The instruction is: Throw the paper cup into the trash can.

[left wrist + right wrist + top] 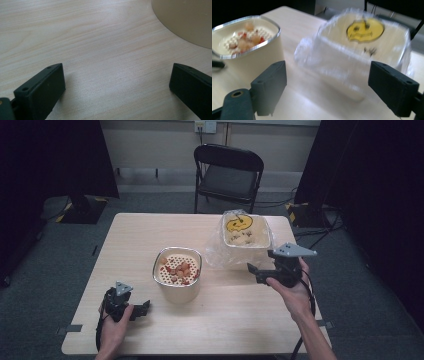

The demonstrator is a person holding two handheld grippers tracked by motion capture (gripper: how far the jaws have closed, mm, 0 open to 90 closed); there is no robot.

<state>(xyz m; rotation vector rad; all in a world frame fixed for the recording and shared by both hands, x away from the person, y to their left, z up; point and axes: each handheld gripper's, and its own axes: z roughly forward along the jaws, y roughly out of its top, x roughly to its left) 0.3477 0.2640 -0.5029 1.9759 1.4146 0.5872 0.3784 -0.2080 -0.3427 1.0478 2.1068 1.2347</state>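
A rounded cream tub (177, 272) with a shiny metal rim is standing near the middle of the pale wooden counter (150, 230), holding a perforated insert with reddish pieces. A square container wrapped in crinkled clear plastic (245, 237), with a yellow smiley, is sitting toward the far right corner. The right gripper (257, 270) is pointing at it with fingers wide open and empty, and the left gripper (142, 307) is resting open near the near left corner.

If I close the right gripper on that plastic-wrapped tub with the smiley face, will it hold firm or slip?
The clear wrap on the wrapped tub looks loose and crinkly, so the open right gripper would probably pinch film first, and it may slide. The tub seems stiff-walled under it. It looks broad and low, so tipping seems unlikely on the table.
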